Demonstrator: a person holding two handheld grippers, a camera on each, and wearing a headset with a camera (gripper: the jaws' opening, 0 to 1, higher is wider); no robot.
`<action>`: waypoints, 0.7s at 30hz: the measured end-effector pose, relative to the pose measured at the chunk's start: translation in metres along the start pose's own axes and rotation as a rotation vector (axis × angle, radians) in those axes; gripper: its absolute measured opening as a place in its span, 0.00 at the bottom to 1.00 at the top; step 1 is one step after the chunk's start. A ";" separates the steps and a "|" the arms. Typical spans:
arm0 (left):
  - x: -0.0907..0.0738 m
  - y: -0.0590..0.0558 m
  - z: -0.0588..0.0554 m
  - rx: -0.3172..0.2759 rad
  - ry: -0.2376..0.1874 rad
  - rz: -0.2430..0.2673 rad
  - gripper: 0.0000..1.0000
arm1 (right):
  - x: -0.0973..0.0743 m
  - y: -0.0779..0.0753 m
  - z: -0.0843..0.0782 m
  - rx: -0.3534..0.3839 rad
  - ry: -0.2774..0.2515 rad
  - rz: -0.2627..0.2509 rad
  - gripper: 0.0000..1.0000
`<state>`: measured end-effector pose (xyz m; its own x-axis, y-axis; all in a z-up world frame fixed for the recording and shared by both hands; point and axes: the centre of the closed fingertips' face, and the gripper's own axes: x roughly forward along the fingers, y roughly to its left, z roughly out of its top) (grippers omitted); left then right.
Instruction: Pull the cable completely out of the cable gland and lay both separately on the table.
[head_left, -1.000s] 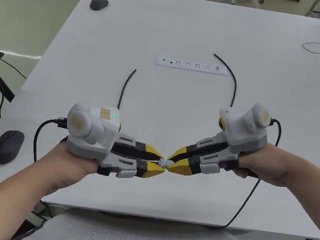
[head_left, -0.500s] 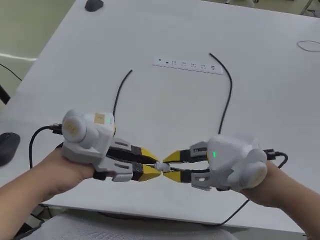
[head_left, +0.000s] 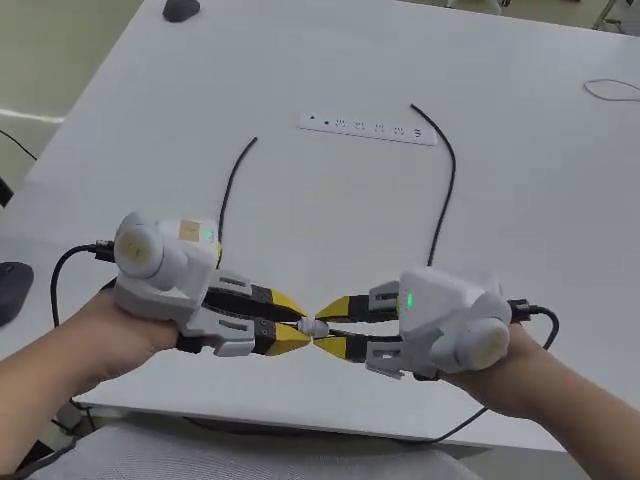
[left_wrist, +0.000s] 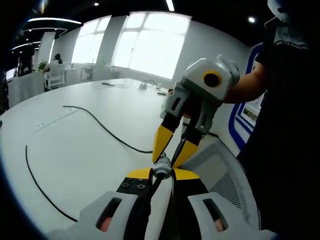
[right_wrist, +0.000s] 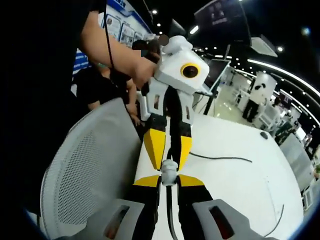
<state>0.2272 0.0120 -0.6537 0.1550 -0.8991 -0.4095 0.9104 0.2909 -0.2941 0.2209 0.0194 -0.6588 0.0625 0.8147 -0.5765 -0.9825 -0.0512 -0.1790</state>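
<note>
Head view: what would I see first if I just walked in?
The left gripper and right gripper, both yellow-tipped, meet nose to nose over the table's near edge, with a tiny white cable gland between them. Farther back, a white power strip lies near two black cables.

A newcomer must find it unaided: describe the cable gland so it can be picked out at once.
Above the near edge of the white table, the left gripper and right gripper meet nose to nose. The cable gland is the small pale knob pinched between their yellow tips. Unlike the black cables lying farther back, it is held off the table.
</note>
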 end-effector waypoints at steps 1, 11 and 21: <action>0.000 0.000 0.000 -0.001 0.000 0.000 0.15 | 0.000 0.001 0.000 0.000 0.001 0.001 0.08; -0.001 -0.001 0.005 0.016 -0.010 0.010 0.15 | -0.009 -0.003 0.003 0.111 -0.004 -0.032 0.14; 0.001 0.003 0.009 0.028 -0.026 0.046 0.15 | -0.038 -0.020 -0.017 0.277 0.035 -0.253 0.18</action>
<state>0.2332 0.0088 -0.6473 0.2063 -0.8933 -0.3992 0.9123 0.3231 -0.2516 0.2409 -0.0202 -0.6469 0.3106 0.7609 -0.5697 -0.9451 0.3112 -0.0998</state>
